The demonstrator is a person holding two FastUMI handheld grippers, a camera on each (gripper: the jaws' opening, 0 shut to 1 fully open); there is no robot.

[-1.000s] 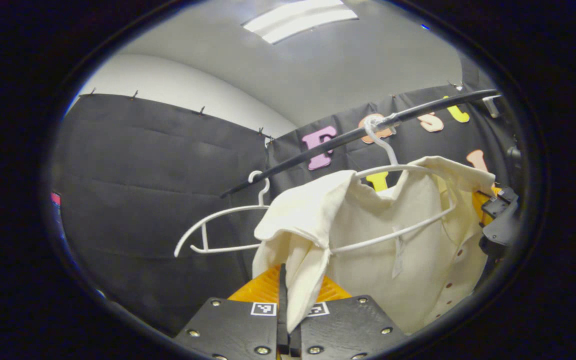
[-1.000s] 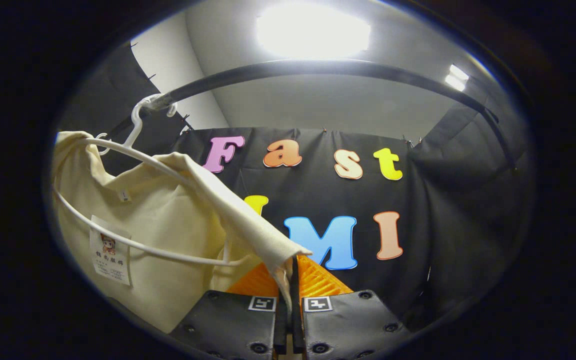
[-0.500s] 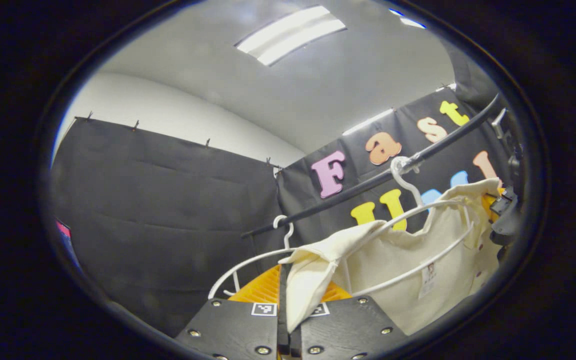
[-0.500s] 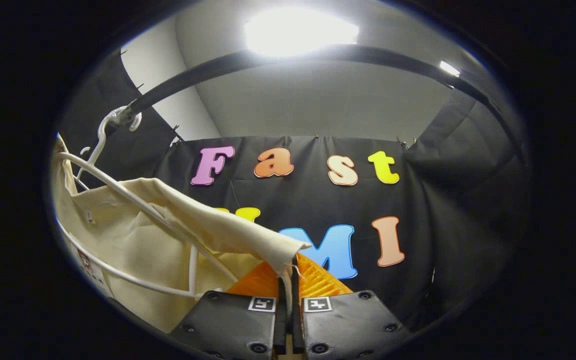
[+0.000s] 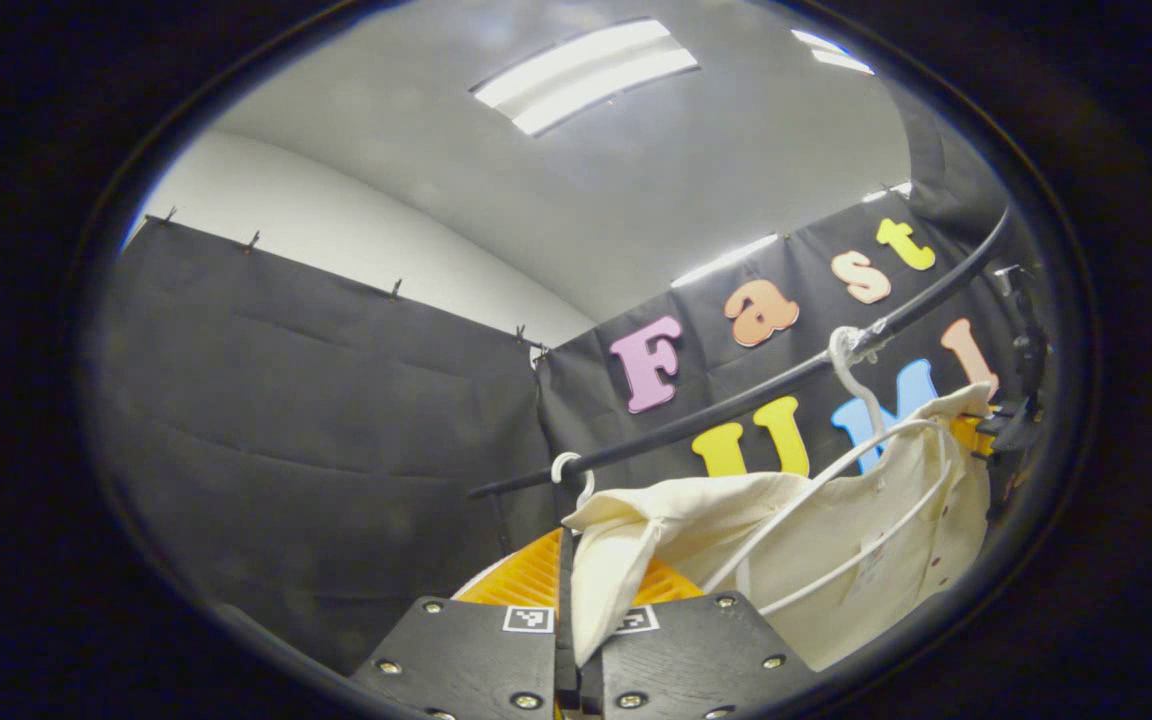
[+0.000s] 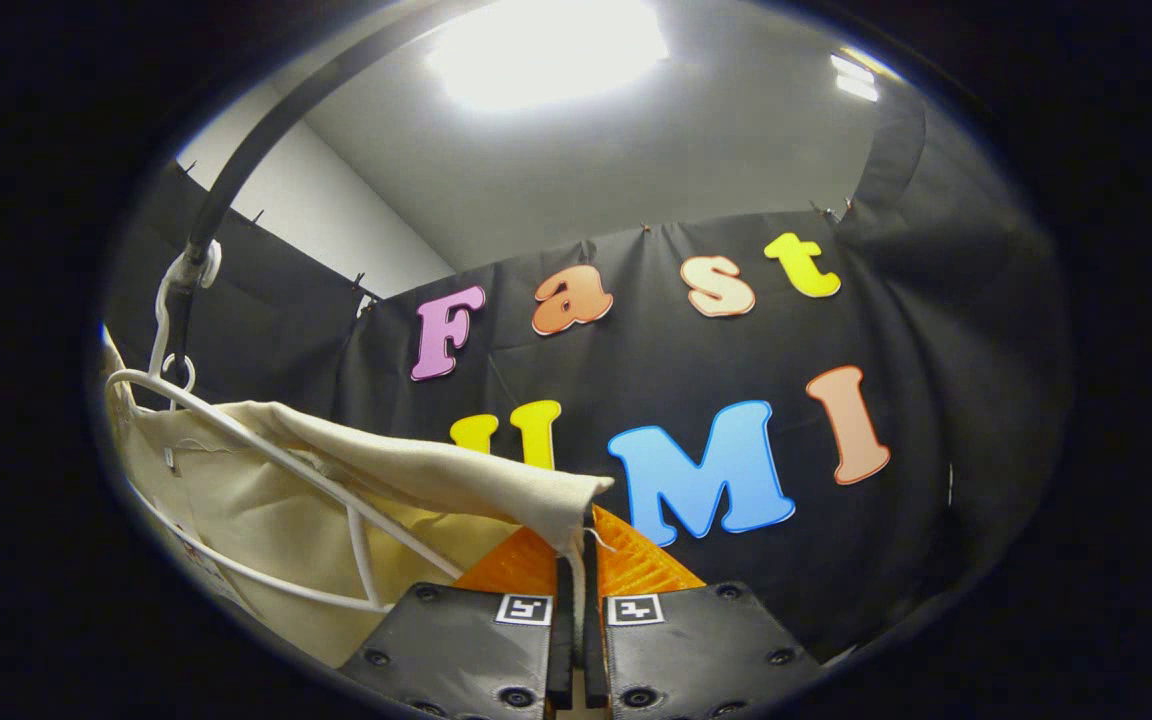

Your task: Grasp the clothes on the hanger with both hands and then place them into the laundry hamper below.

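I had the cream shirt point(image 5: 826, 560) gripped at both shoulders, so the grasp was done. The left gripper point(image 5: 576, 590) had its jaws clamped together on a fold of one shoulder, and the right gripper point(image 6: 576, 560) was pinched on the corner of the other shoulder, the cloth running taut from there back toward the hanger point(image 6: 266, 470).

What was left, as I judged it, was most of the job: the shirt was not free. In the left gripper view the white hanger's wire loop lay across the shirt's body, and in the right gripper view its arm ran under the cloth, so the garment was draped on it. The hook point(image 5: 851, 365) was over the black rail point(image 5: 736, 400). The hamper lay somewhere below; I could not place it from these views.

In the way were the hanger itself, which could snag the collar or neck opening as I pulled, and a second, bare hook point(image 5: 571, 470) on the rail close to my left gripper. The black cloth wall point(image 6: 716, 330) stood behind.
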